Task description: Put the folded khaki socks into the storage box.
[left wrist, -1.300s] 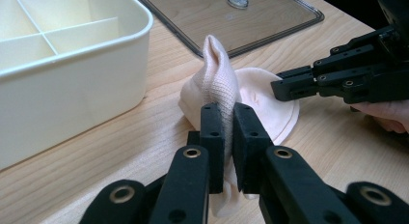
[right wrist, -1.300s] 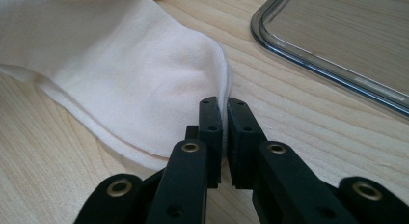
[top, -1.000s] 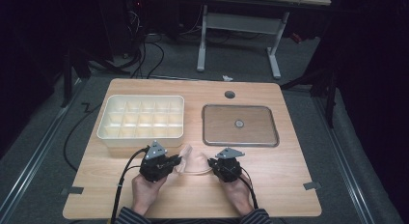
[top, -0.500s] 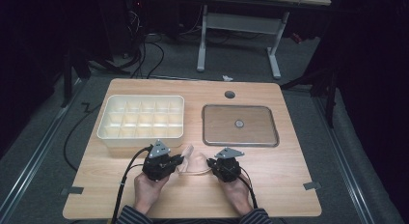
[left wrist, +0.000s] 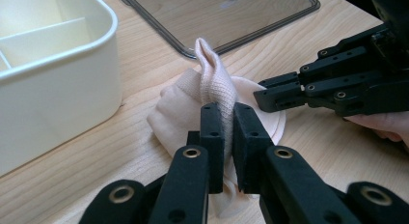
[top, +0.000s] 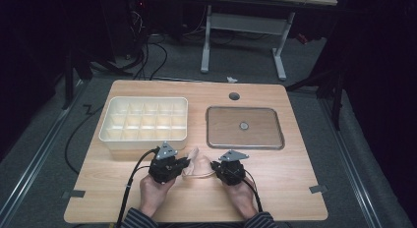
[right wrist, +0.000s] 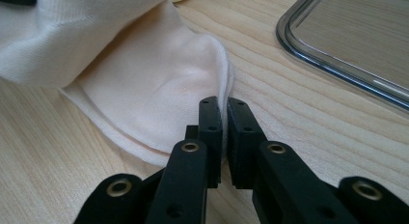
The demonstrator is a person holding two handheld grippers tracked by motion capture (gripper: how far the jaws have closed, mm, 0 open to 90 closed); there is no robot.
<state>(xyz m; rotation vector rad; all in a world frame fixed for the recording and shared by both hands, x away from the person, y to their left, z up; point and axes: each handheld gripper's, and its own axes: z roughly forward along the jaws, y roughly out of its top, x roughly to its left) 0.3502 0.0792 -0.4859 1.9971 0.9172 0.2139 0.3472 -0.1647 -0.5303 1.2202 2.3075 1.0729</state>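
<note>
Cloth (top: 197,164), pale pink and thin, lies on the wooden table (top: 295,179) near its front edge, between the two grippers and in front of the gap between the box and the lid. In the high view the left gripper (top: 184,164) meets it from the left and the right gripper (top: 213,166) from the right, each held in a hand (top: 155,193) that comes in from the bottom edge.

In the left gripper view the jaws are pinched together on a raised ribbed fold of the cloth (left wrist: 217,86), which stands up in a peak above the jaw tips while the rest spreads flat on the wood. The right gripper (left wrist: 263,96) shows there too, reaching in from the right with its tip at the cloth's edge.

In the right gripper view the jaws are clamped on the thin rounded edge of the cloth (right wrist: 154,79), several layers lying flat in front of them.

A white box (top: 113,137) with a grid of compartments sits on the left half of the table, just behind the left gripper. A clear rectangular lid (top: 216,134) with a small knob (top: 243,125) at its centre lies flat on the right half, apart from the cloth.
</note>
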